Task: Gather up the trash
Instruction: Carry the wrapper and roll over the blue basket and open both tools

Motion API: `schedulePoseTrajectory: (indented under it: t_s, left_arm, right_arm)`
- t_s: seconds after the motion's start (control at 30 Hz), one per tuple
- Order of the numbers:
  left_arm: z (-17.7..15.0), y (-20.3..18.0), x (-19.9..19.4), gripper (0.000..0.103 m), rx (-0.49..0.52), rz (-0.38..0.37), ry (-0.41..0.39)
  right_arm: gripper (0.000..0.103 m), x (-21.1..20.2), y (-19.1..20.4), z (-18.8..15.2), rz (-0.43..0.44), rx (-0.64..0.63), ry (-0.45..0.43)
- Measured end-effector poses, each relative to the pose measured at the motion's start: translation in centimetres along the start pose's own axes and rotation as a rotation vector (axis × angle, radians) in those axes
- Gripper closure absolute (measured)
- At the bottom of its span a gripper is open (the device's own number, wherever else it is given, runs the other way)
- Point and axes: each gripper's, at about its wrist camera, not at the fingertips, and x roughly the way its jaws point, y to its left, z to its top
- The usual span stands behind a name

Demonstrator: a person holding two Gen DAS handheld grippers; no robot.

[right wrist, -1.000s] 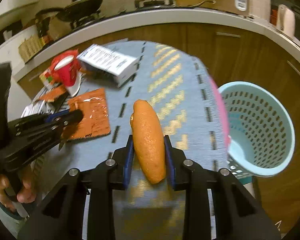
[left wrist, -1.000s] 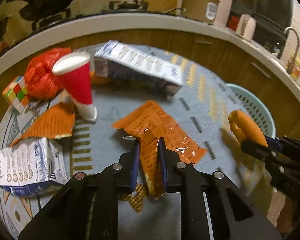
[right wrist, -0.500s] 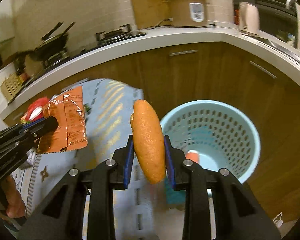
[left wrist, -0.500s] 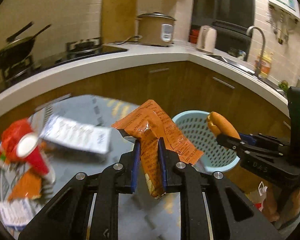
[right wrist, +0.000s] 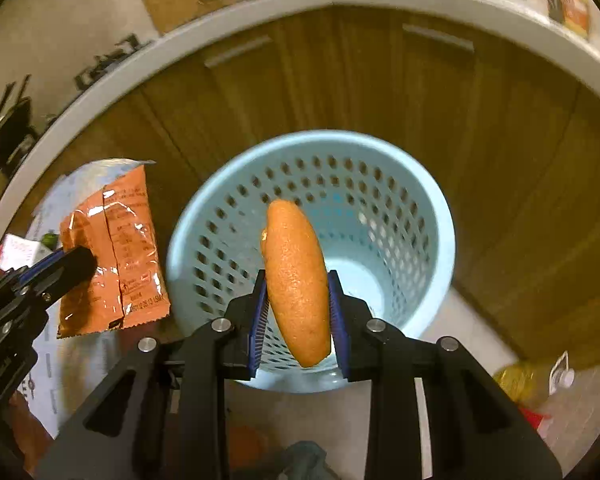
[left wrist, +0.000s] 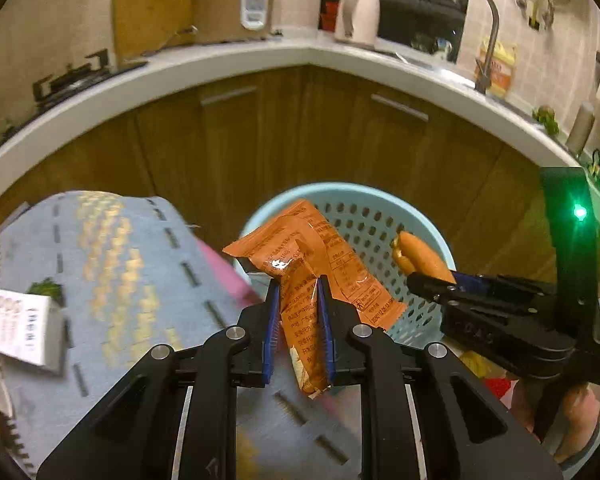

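My left gripper [left wrist: 298, 300] is shut on a crumpled orange snack wrapper [left wrist: 312, 264], held at the near left rim of a light blue perforated basket [left wrist: 380, 216]. My right gripper [right wrist: 298, 292] is shut on an elongated orange peel piece [right wrist: 296, 280] and hangs over the mouth of the basket [right wrist: 380, 184]. From the left wrist view the right gripper [left wrist: 424, 278] enters from the right with the peel piece [left wrist: 418, 258] above the basket's right side. The right wrist view shows the left gripper [right wrist: 74, 260] with the wrapper [right wrist: 116, 248] left of the basket.
The table with a blue patterned cloth [left wrist: 112, 256] lies to the left, with a white carton [left wrist: 16, 326] at its edge. Wooden cabinets [left wrist: 300, 128] under a white counter curve behind the basket. A yellowish bottle [right wrist: 520, 380] lies on the floor to the right.
Both grippers swung from over the table to the basket, each keeping its hold. The basket now fills the middle of both views; the table clutter has slid off to the left.
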Motion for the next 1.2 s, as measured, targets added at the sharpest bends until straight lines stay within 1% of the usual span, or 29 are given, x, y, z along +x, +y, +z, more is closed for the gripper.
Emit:
schedulePoseTrajectory:
  t_s: [0.17,0.27,0.33,0.4,0.47,0.5,0.53,0.6,0.63,0.8,0.9,1.1,1.2]
  left_arm:
    - [-0.3,-0.9,2.9,0.086,0.000,-0.008,0.056]
    - [-0.3,-1.2,3.9,0.085,0.003,0.002,0.075]
    - [-0.2,-1.3,4.3,0.077,0.008,0.014,0.083]
    - [-0.1,-1.5,4.5,0.075,0.015,0.021,0.086]
    - [0.0,-1.5,4.5,0.074,0.020,0.035,0.085]
    - [0.0,-1.5,4.5,0.072,0.022,0.040,0.087]
    - [0.0,-1.4,4.3,0.070,0.022,0.043,0.085]
    - [0.0,-1.4,3.8,0.062,0.024,0.055,0.077]
    - [0.0,-1.3,3.5,0.058,0.023,0.058,0.074]
    - [-0.3,-0.9,1.7,0.056,0.015,0.060,0.045]
    - [-0.6,-0.4,0.3,0.056,0.003,0.060,0.024]
    - [-1.3,0.7,-3.0,0.056,-0.029,0.067,-0.025]
    - [-2.0,1.9,-5.7,0.056,-0.057,0.079,-0.062]
  right_arm:
    - [0.077,2.3,-1.2,-0.7,-0.016,0.029,0.081]
    - [0.076,2.9,-1.5,-0.9,-0.020,0.030,0.091]
    - [0.075,3.1,-1.6,-0.9,-0.024,0.034,0.092]
    - [0.075,3.2,-1.9,-0.8,-0.033,0.038,0.093]
    - [0.073,3.4,-2.0,-0.8,-0.024,0.045,0.096]
    - [0.073,3.3,-2.0,-0.7,-0.019,0.049,0.097]
    - [0.071,3.2,-2.0,-0.7,-0.017,0.050,0.095]
    - [0.065,2.7,-2.0,-0.7,-0.010,0.053,0.081]
    - [0.058,2.3,-2.1,-0.7,-0.012,0.055,0.074]
    - [0.058,0.3,-2.1,-0.5,-0.006,0.055,0.036]
    - [0.058,-1.0,-1.5,-0.5,-0.009,0.034,0.010]
    - [0.058,-3.7,0.8,-0.4,0.020,-0.012,-0.036]
    - [0.058,-5.1,2.6,-0.4,0.045,-0.040,-0.060]
